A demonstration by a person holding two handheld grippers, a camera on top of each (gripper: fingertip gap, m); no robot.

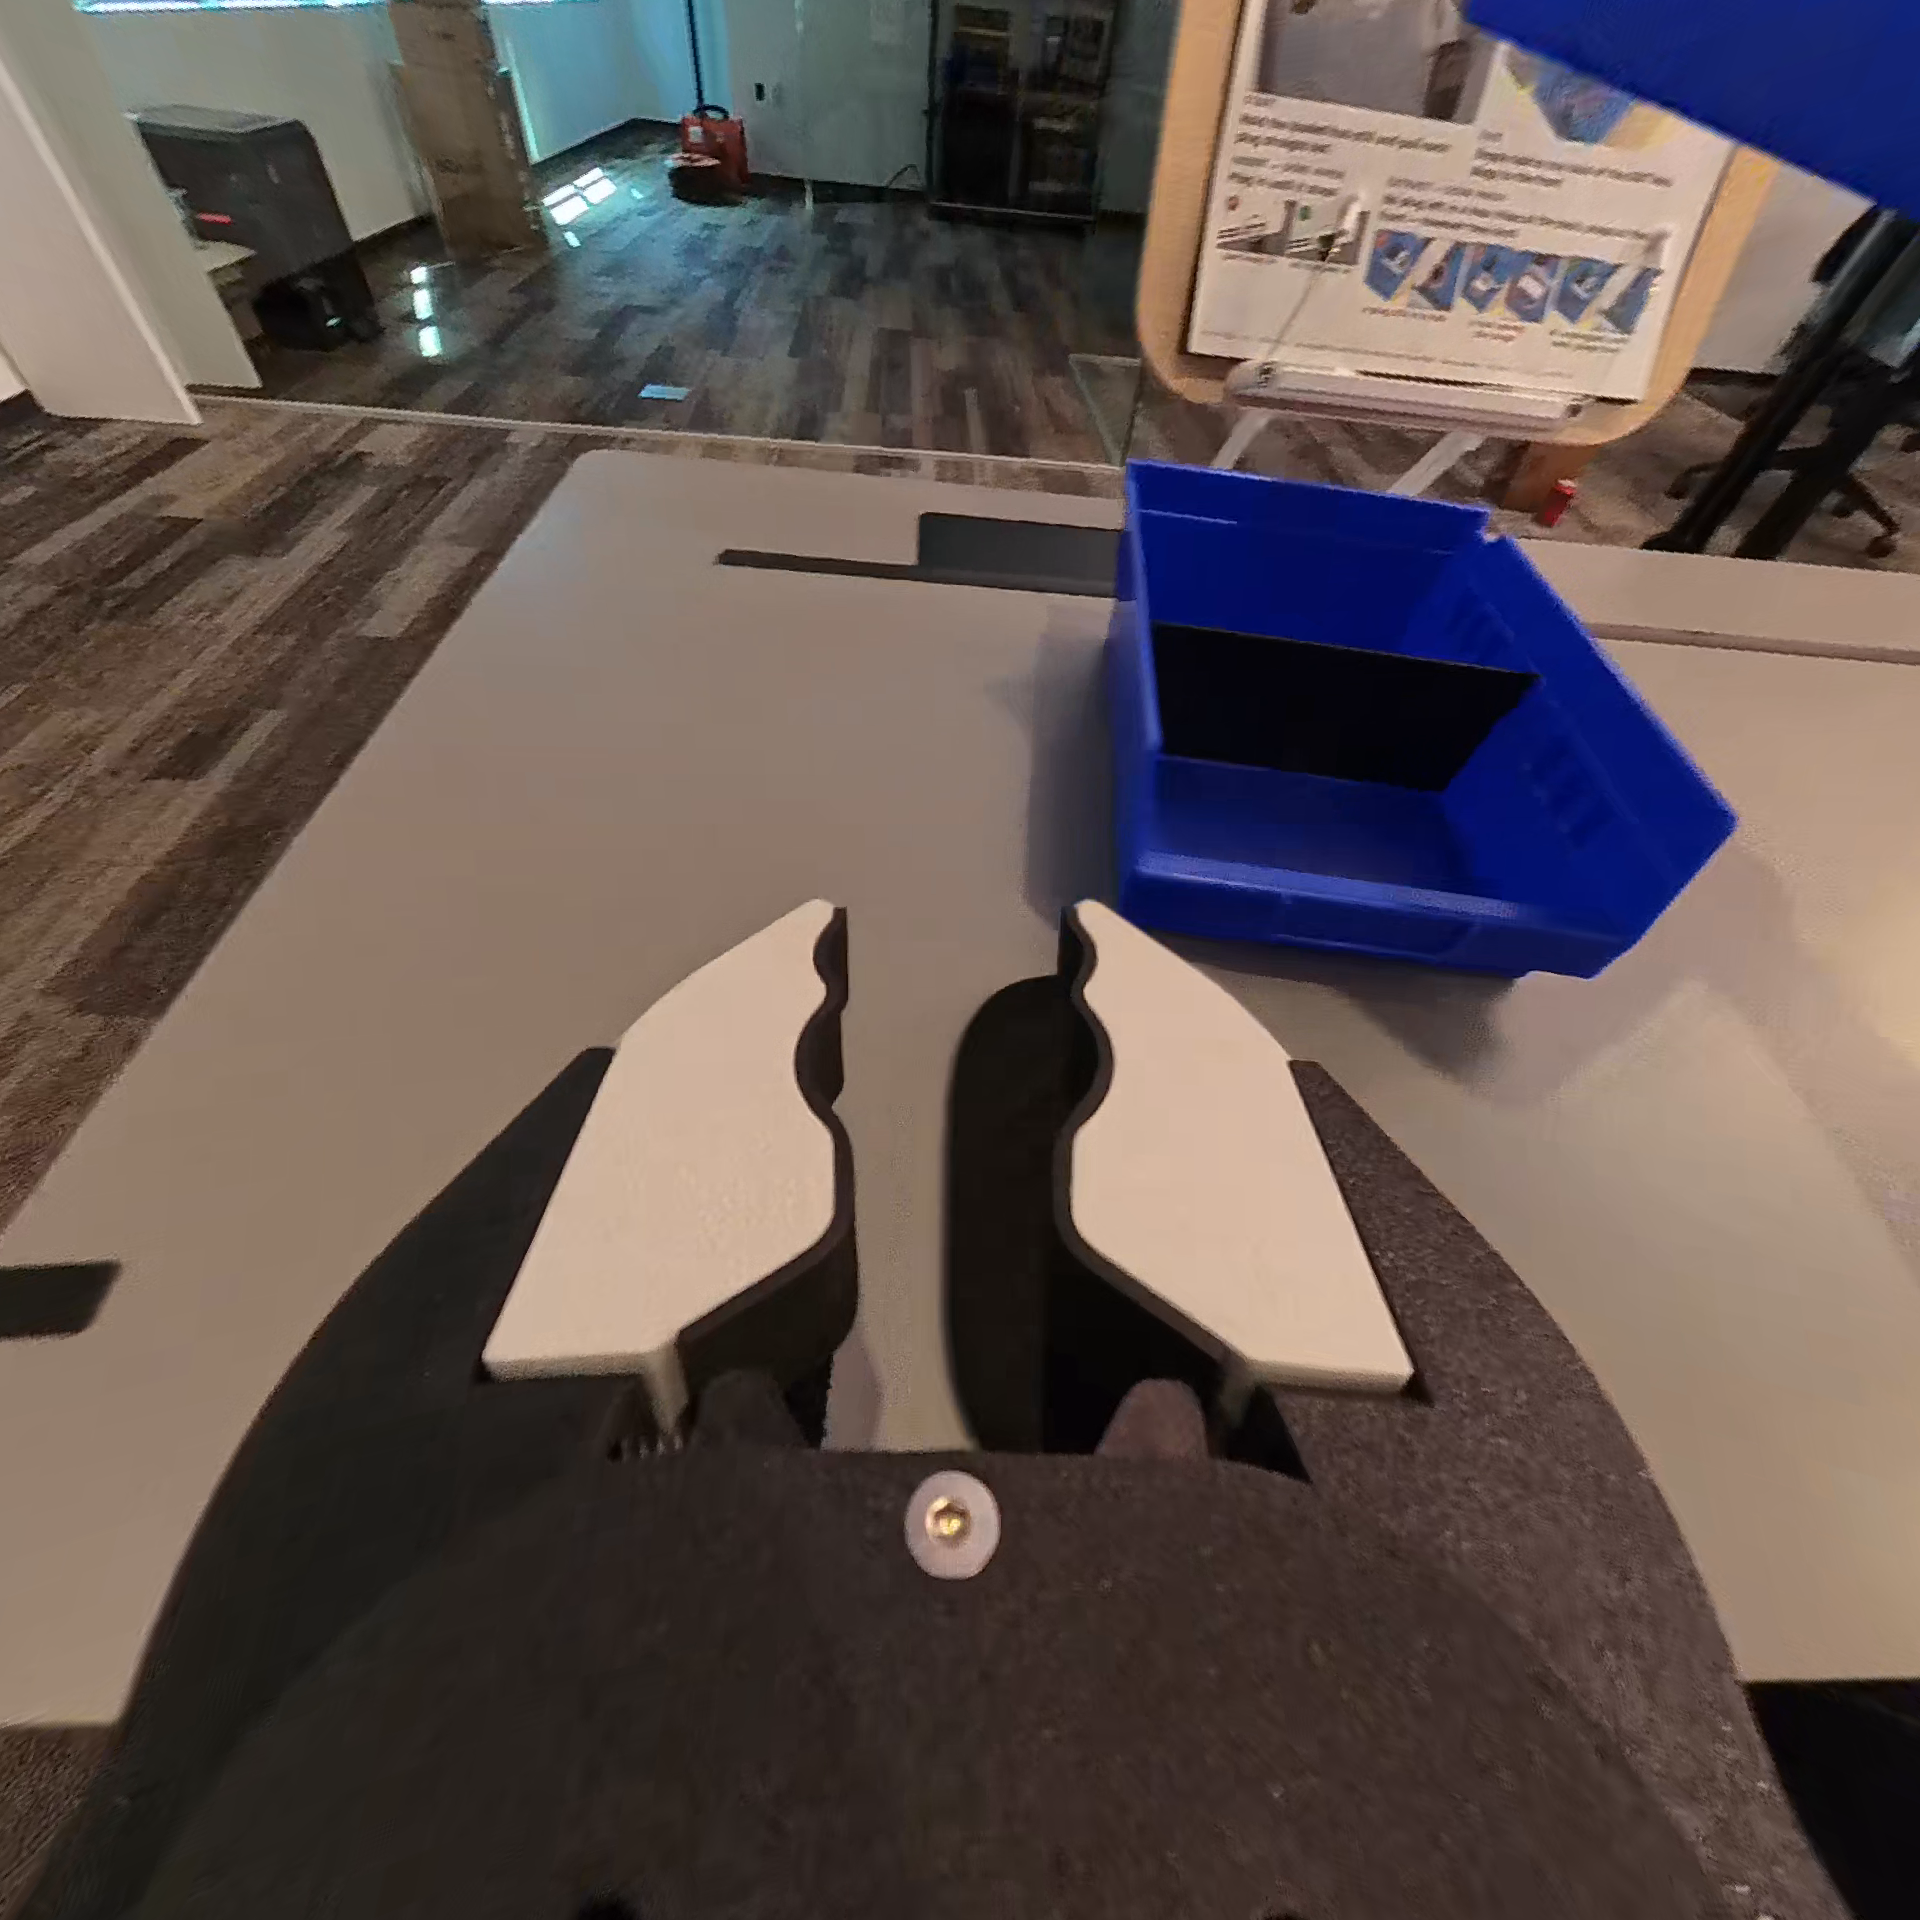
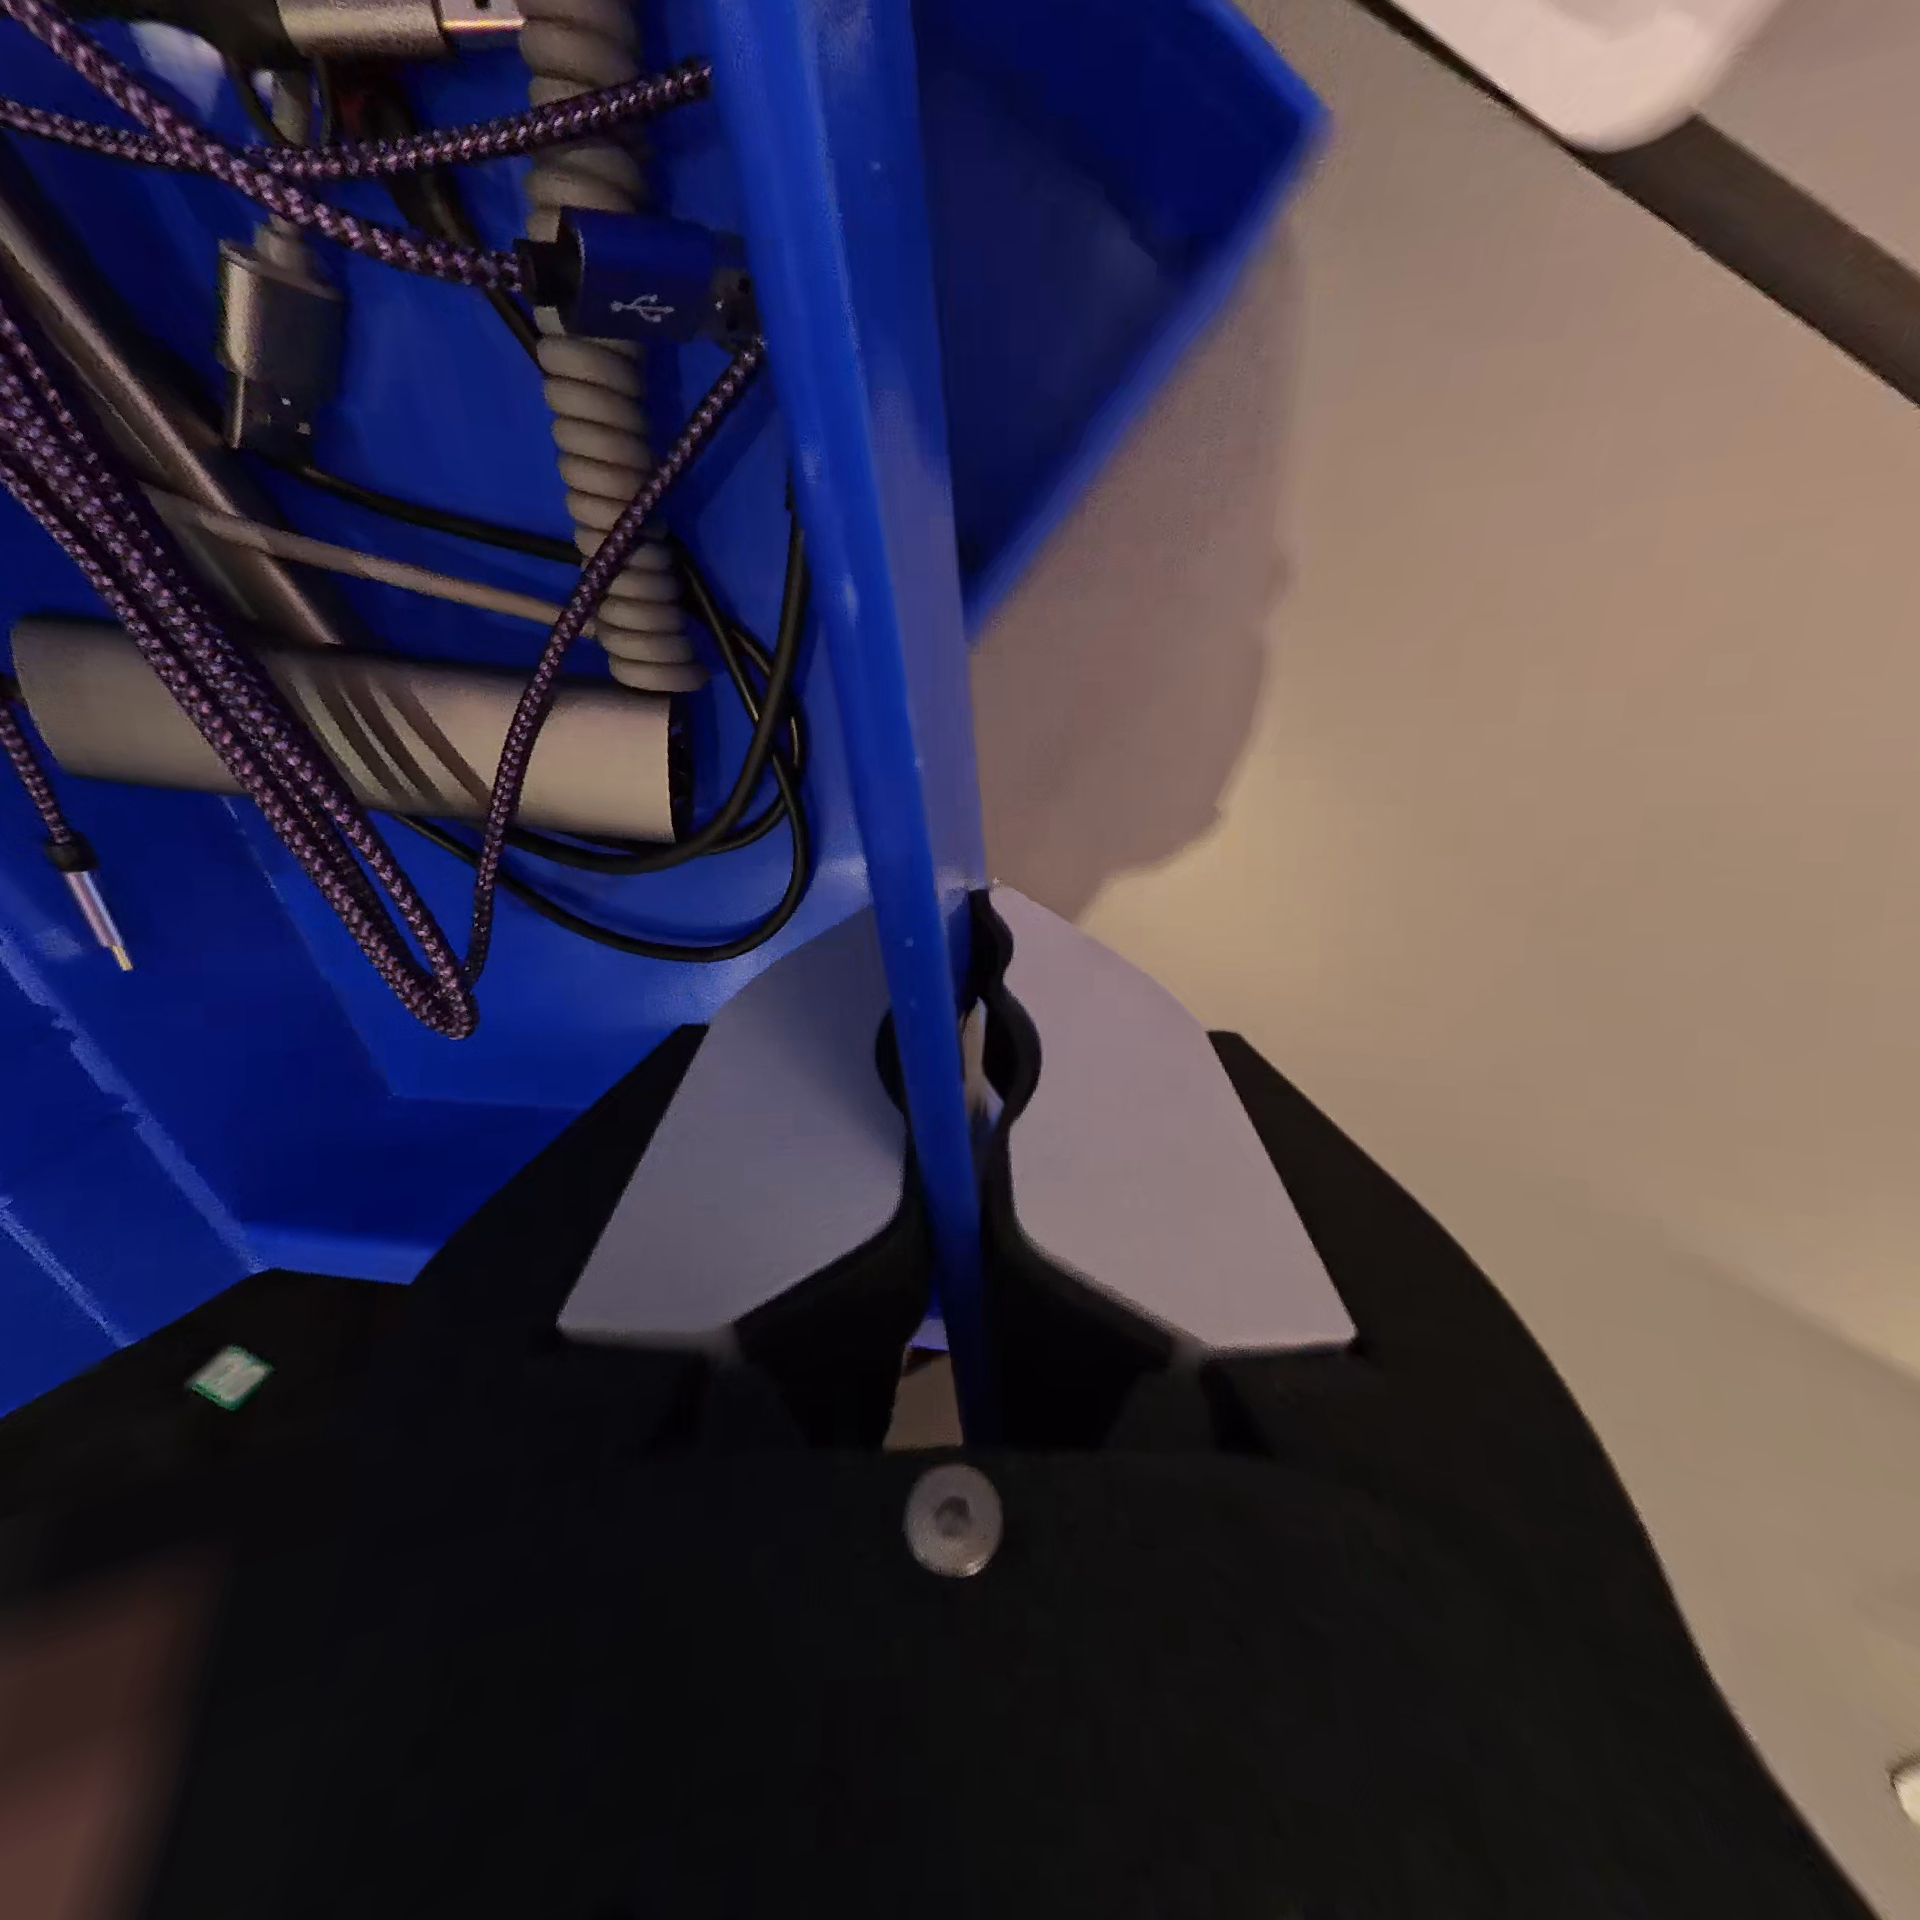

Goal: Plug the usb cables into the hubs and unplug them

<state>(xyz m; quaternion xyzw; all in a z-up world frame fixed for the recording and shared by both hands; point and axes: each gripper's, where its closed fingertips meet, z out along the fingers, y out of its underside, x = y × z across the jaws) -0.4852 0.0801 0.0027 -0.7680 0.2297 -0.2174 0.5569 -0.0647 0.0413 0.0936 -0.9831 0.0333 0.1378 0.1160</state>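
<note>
Right gripper (image 2: 951,1023) fingers (image 2: 1122,1143) clamping thin side wall of blue bin (image 2: 1091,260). Inside that bin: grey USB hub (image 2: 312,738), purple braided cables (image 2: 343,831), blue USB plug (image 2: 644,286), grey coiled cable (image 2: 613,488). Left gripper (image 1: 951,925) hovering over grey desk (image 1: 623,779), fingers parted, gripping nothing, near empty blue bin (image 1: 1351,914).

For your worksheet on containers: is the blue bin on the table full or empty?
Empty. The blue bin on the grey table shows bare floor and a black divider, nothing else.
</note>
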